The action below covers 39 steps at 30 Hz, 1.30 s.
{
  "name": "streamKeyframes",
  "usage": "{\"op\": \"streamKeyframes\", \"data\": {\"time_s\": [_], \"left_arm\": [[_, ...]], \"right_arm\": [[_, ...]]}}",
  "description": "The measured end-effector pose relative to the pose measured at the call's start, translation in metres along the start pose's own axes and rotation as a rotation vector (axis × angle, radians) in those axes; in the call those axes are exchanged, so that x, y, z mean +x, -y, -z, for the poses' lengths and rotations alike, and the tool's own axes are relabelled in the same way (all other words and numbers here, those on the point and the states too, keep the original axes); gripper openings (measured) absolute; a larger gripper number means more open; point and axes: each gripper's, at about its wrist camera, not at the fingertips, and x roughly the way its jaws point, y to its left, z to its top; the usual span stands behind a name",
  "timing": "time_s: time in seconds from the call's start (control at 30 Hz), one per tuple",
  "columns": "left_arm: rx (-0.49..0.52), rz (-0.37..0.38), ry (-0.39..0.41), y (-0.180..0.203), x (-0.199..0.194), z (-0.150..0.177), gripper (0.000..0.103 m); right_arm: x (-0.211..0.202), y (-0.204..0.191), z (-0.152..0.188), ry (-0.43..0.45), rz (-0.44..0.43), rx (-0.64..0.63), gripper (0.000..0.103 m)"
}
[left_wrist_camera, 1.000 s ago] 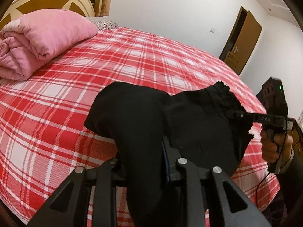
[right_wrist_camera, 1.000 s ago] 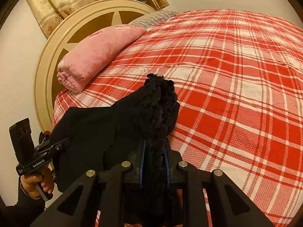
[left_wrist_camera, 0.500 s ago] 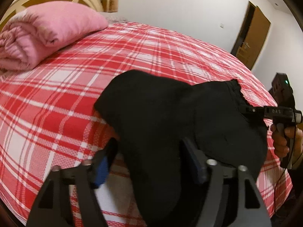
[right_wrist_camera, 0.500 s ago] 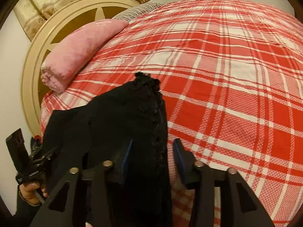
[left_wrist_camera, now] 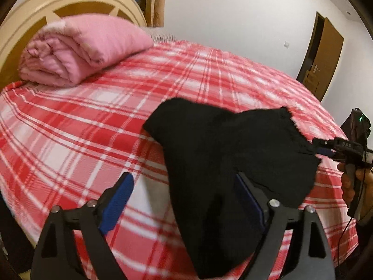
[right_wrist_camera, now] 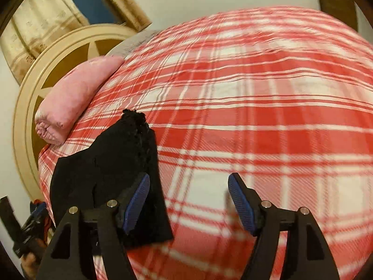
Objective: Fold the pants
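Observation:
The black pants [left_wrist_camera: 221, 154] lie bunched in a folded heap on the red plaid bed [left_wrist_camera: 70, 144]. My left gripper [left_wrist_camera: 184, 186] is open; the cloth's near end droops over its right finger, and the left finger [left_wrist_camera: 121, 191] is bare. In the right wrist view the pants [right_wrist_camera: 112, 161] sit at the left and cover part of the left finger [right_wrist_camera: 137, 198]. My right gripper [right_wrist_camera: 188, 198] is open over bare bedspread [right_wrist_camera: 256, 116]. The left wrist view shows the right gripper [left_wrist_camera: 322, 149] at the pants' frayed edge, held by a hand [left_wrist_camera: 354, 184].
A rolled pink blanket [left_wrist_camera: 77, 49] lies at the head of the bed against a round cream headboard [left_wrist_camera: 70, 2]. Curtains [right_wrist_camera: 46, 23] hang behind it. A brown door [left_wrist_camera: 324, 53] is in the far wall. The bed's near edge is just below both grippers.
Both grippers went from shut on the pants to wide open. The pants have dropped onto the bed, and both grippers have drawn back from them.

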Motion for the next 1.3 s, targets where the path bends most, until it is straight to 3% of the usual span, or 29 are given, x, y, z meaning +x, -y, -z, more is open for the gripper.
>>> {"op": "streamKeyframes", "data": {"time_s": [0.1,0.17,0.3,0.47,0.67,1.3], "left_arm": [[-0.001,0.022,0.059,0.013,-0.032,-0.002,0.091],[0.021,0.035,0.115,0.026,-0.061,-0.004,0.097],[0.056,0.067,0.212,0.046,-0.100,-0.014,0.101],[0.116,0.092,0.317,0.066,-0.152,-0.012,0.103],[0.177,0.082,0.379,0.077,-0.175,-0.009,0.103],[0.196,0.073,0.360,0.089,-0.175,0.001,0.103]], "right_arm": [[-0.050,-0.022,0.019,0.082,0.034,-0.054,0.071],[-0.086,-0.041,0.034,0.153,0.057,-0.111,0.072],[-0.161,-0.087,0.075,0.312,0.087,-0.230,0.080],[-0.216,-0.139,0.115,0.437,0.155,-0.401,0.083],[-0.238,-0.166,0.139,0.483,0.169,-0.489,0.085],[-0.250,-0.164,0.159,0.508,0.148,-0.496,0.086]]}}
